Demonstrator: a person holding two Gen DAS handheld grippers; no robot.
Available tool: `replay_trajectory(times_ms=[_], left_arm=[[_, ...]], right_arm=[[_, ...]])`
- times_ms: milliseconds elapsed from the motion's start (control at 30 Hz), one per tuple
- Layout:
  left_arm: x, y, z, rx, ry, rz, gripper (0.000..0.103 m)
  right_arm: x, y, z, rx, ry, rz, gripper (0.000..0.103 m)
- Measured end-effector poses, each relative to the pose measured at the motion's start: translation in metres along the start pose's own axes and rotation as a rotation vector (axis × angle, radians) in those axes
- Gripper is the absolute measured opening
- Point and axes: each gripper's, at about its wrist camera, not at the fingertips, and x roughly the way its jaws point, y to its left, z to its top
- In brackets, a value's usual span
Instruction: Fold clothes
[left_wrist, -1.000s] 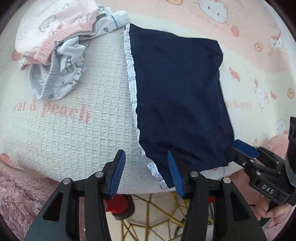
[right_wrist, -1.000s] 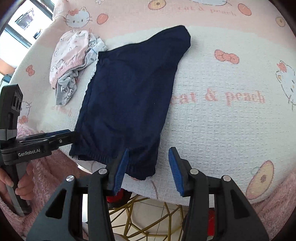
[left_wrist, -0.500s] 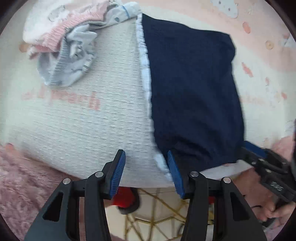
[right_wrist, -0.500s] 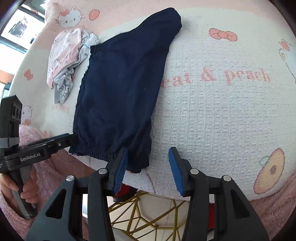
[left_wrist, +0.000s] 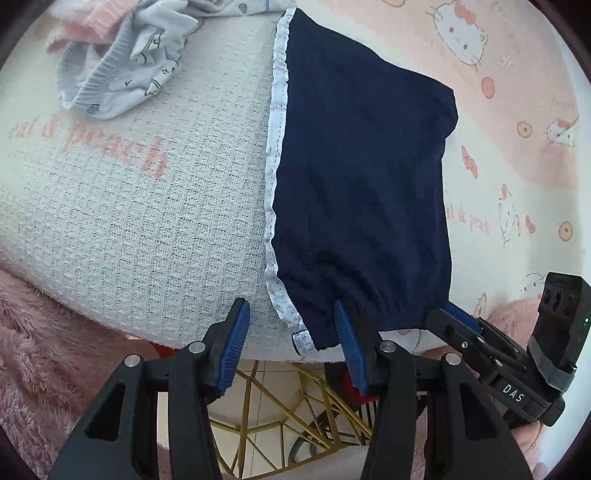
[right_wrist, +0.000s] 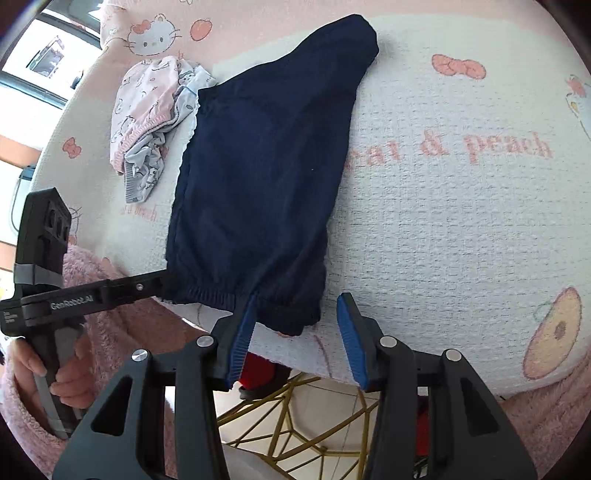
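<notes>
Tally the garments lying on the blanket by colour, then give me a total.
Navy garment, spread flat with a white trim edge: 1
Pink printed garment, bunched up in the pile: 1
Pale grey-blue printed garment, bunched up in the same pile: 1
Total: 3, though the pile may hide more.

The black left gripper with blue pads (left_wrist: 291, 345) and the matching right gripper (right_wrist: 295, 336) both point steeply down, jaws apart, empty.
</notes>
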Motion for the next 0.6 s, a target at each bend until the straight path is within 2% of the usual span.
replay_trajectory(times_ms=[100, 133, 167, 200, 233, 300, 400, 500, 567, 600], left_arm=[[0.01, -0.017, 0.003, 0.022, -0.01, 0.015, 0.05], [0.011, -0.021, 0.003, 0.023, -0.012, -0.003, 0.045], [0.013, -0.024, 0.003, 0.024, -0.013, -0.023, 0.032], [0.017, -0.022, 0.004, 0.022, -0.005, -0.053, 0.028], [0.017, -0.023, 0.004, 0.023, -0.009, -0.052, 0.028], [0.019, -0.023, 0.006, 0.011, -0.008, -0.059, 0.028], [0.026, -0.019, 0.011, -0.028, 0.012, -0.085, 0.028], [0.028, -0.023, 0.014, -0.014, 0.02, -0.087, 0.029], [0.041, -0.042, 0.02, 0.01, 0.013, -0.072, 0.027], [0.065, -0.067, 0.033, 0.011, 0.01, -0.069, 0.027]], right_arm=[[0.008, -0.001, 0.0, -0.005, -0.003, -0.005, 0.046], [0.002, -0.004, -0.005, -0.007, -0.009, -0.003, 0.046], [0.003, -0.004, -0.004, -0.007, -0.01, 0.003, 0.046], [0.003, -0.004, -0.004, -0.007, -0.013, 0.013, 0.046], [0.0, -0.008, -0.006, -0.004, -0.014, 0.024, 0.046], [-0.007, -0.017, -0.009, 0.012, -0.012, 0.055, 0.036], [-0.017, -0.03, -0.012, 0.047, -0.018, 0.09, 0.035], [-0.02, -0.04, -0.011, 0.082, -0.027, 0.104, 0.035], [-0.024, -0.037, -0.014, 0.045, -0.029, 0.081, 0.032], [-0.026, -0.036, -0.016, 0.029, -0.028, 0.073, 0.028]])
